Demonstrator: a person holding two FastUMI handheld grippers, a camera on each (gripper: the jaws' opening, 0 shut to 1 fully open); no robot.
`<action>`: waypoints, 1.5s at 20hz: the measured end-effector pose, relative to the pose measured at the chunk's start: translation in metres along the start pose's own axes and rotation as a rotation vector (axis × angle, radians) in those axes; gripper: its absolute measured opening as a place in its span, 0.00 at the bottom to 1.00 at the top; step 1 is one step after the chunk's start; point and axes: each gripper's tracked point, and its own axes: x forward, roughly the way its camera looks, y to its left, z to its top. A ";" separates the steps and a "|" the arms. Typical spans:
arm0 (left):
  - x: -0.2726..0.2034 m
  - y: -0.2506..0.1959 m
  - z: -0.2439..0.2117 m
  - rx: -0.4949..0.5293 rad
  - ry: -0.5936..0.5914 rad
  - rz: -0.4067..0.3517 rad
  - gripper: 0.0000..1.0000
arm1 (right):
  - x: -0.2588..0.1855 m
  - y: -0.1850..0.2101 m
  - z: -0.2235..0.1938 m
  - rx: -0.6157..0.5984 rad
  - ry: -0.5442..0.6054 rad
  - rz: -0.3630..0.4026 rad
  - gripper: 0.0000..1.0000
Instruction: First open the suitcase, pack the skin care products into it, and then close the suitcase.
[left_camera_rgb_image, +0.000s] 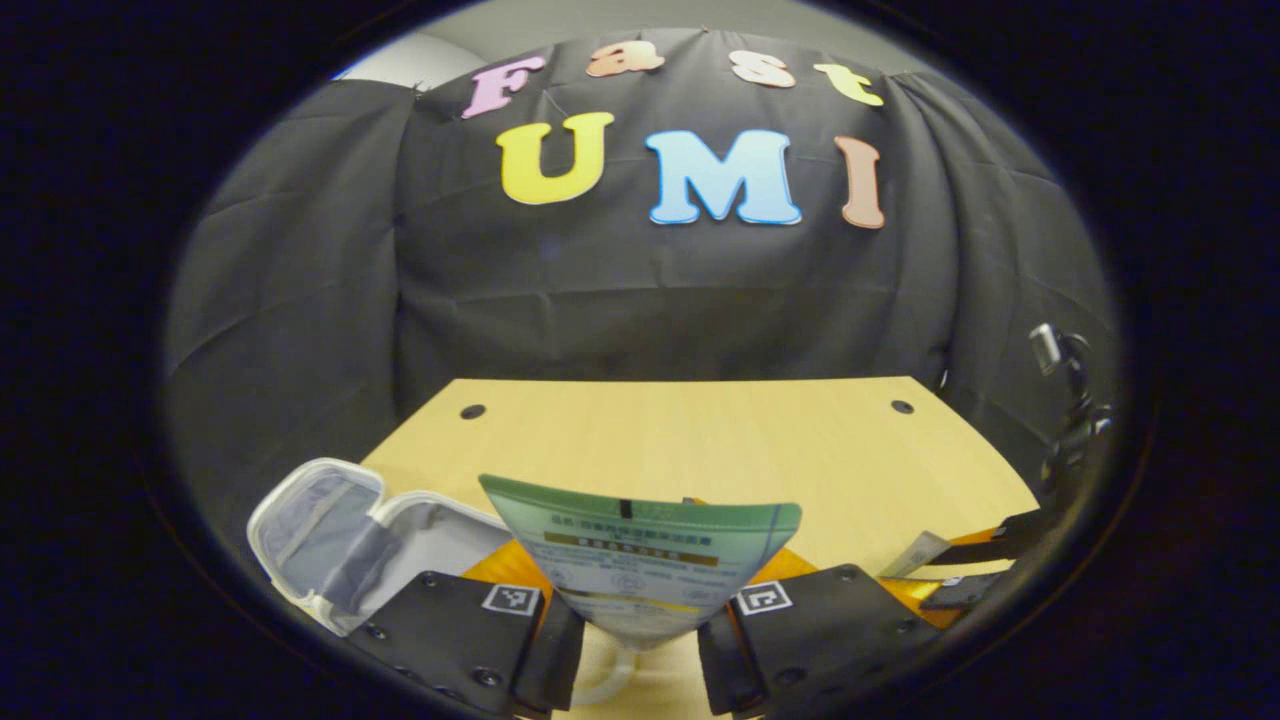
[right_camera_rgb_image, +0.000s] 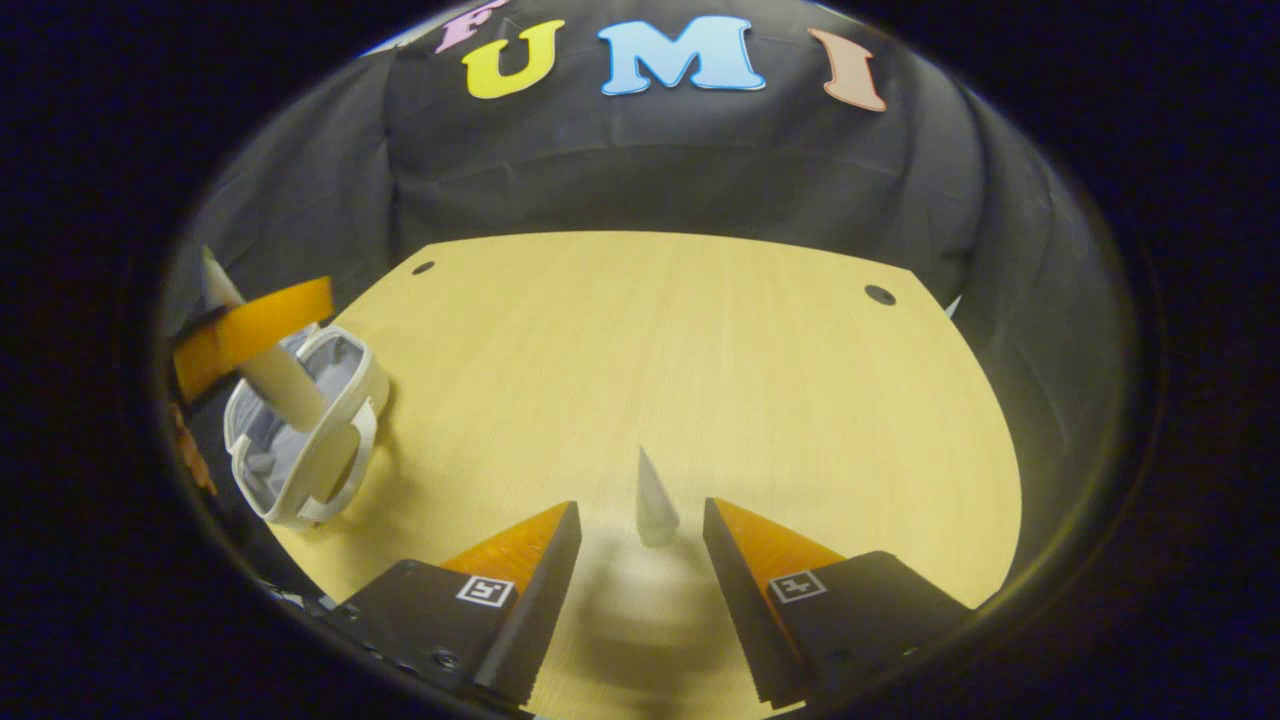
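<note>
In the left gripper view, the left gripper (left_camera_rgb_image: 640, 640) is gripping a green-and-white skin care tube (left_camera_rgb_image: 640, 560) between both fingers, the crimped flat end pointing up and the round cap end hanging below. Its printed label is too small to read. The open white suitcase (left_camera_rgb_image: 340, 540) is lying at the wooden table's (left_camera_rgb_image: 680, 440) near left corner, with bare tabletop stretching to the far edge. In the right gripper view, the right gripper (right_camera_rgb_image: 640, 590) is standing open over a second tube (right_camera_rgb_image: 655, 505), which is lying between the spread fingers, narrow end pointing away. The suitcase (right_camera_rgb_image: 355, 375) is sitting at the table's (right_camera_rgb_image: 700, 350) left edge, partly behind the left gripper's (right_camera_rgb_image: 250, 335) tube (right_camera_rgb_image: 285, 390).
</note>
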 end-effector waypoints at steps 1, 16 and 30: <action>-0.013 0.020 0.001 0.005 0.008 0.032 0.55 | 0.012 -0.001 0.002 -0.008 -0.016 -0.011 0.77; -0.056 0.198 -0.065 -0.009 0.295 0.211 0.55 | -0.023 0.166 0.097 0.204 -0.190 0.321 0.23; -0.058 0.225 -0.131 -0.042 0.820 -0.033 0.56 | -0.029 0.338 0.036 0.270 0.427 0.455 0.23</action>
